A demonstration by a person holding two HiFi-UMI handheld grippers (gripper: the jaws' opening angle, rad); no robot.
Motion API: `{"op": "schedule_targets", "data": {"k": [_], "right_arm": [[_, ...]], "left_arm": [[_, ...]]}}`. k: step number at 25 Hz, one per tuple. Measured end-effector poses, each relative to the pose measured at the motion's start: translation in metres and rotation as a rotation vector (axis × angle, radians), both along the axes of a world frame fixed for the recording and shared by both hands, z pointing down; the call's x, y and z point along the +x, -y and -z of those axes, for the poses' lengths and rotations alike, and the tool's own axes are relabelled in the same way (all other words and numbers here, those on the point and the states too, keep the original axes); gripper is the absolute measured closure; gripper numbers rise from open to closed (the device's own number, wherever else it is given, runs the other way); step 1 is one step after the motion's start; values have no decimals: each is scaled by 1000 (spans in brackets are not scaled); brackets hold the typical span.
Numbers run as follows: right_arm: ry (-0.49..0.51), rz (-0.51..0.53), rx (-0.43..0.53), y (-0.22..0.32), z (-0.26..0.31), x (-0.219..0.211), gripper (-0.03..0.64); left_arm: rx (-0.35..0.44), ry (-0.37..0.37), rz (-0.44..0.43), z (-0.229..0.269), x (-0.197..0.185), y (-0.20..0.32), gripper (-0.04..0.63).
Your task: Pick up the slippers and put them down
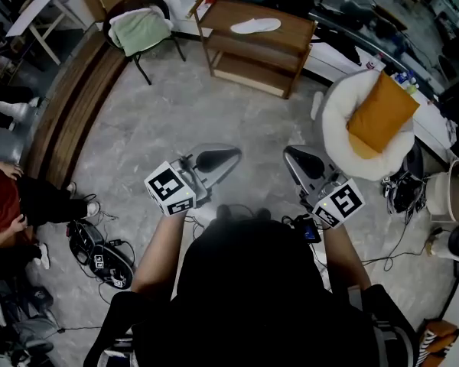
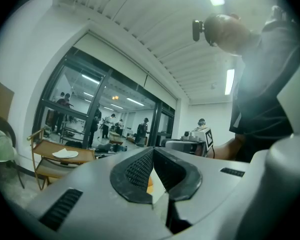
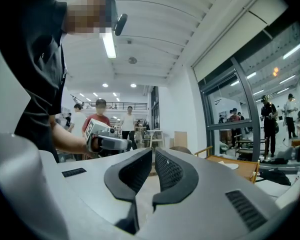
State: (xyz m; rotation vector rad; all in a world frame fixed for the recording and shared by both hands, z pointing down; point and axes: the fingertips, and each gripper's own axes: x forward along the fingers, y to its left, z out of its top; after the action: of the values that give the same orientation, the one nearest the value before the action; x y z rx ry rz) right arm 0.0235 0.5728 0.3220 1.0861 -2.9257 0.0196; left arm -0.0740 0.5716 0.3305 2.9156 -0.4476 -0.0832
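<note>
One white slipper (image 1: 254, 26) lies on top of the wooden shelf unit (image 1: 291, 33) far ahead; it also shows small in the left gripper view (image 2: 65, 154) and the right gripper view (image 3: 231, 166). A second white slipper-like shape (image 1: 317, 105) lies on the floor beside the round chair. My left gripper (image 1: 233, 153) (image 2: 152, 151) is held level in front of the person, shut, with nothing in it. Beside it my right gripper (image 1: 289, 153) (image 3: 153, 151) is also level and shut, holding nothing. Both are far from the slippers.
A chair with a green cushion (image 1: 140, 29) stands left of the shelf. A white round chair with an orange cushion (image 1: 382, 113) sits at the right. A long wooden bench (image 1: 69, 105) runs along the left. Cables and devices (image 1: 99, 254) lie on the floor, near a seated person (image 1: 8, 197).
</note>
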Motion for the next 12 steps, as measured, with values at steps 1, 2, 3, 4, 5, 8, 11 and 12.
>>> {"op": "schedule_targets", "data": {"k": [1, 2, 3, 4, 5, 8, 11, 12], "right_arm": [[1, -3, 0, 0, 0, 2, 584], [3, -6, 0, 0, 0, 4, 584], [6, -9, 0, 0, 0, 7, 584], [10, -11, 0, 0, 0, 10, 584], [13, -12, -1, 1, 0, 13, 584], [18, -13, -4, 1, -1, 21, 584], [23, -15, -3, -2, -1, 23, 584], [22, -15, 0, -1, 0, 24, 584]], "left_arm": [[-2, -2, -1, 0, 1, 0, 583], [-4, -4, -1, 0, 2, 0, 583], [-7, -6, 0, 0, 4, 0, 583], [-8, -6, 1, -1, 6, 0, 583], [-10, -5, 3, -1, 8, 0, 583], [-14, 6, 6, -3, 16, -1, 583], [-22, 15, 6, -6, 19, -4, 583], [-24, 17, 8, -6, 20, -3, 583]]}}
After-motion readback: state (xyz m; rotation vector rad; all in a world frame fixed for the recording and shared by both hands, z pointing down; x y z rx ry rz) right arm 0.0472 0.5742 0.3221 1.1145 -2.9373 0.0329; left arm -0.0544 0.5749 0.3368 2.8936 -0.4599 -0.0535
